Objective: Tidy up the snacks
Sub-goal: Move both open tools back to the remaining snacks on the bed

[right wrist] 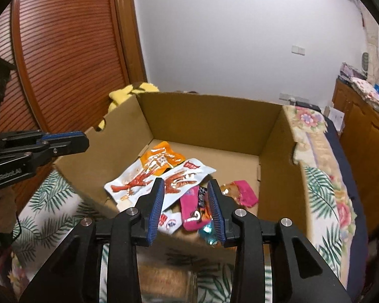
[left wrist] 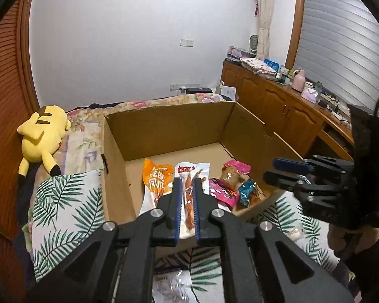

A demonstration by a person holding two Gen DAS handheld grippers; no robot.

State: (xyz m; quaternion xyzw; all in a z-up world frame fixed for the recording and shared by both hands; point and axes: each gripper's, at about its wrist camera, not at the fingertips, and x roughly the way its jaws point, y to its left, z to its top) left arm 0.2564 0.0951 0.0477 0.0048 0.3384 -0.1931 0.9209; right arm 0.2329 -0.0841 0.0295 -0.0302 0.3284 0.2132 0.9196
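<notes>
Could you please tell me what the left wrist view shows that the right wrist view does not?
Only the left wrist view shows the whole yellow plush toy, the window blinds and the pink jug on the wooden cabinet. Only the right wrist view shows the slatted wooden door. Both show the cardboard box holding snack packets, and both open, empty hand-held grippers: left, right.

White wall (left wrist: 139,38), wooden cabinets (left wrist: 273,101)
</notes>
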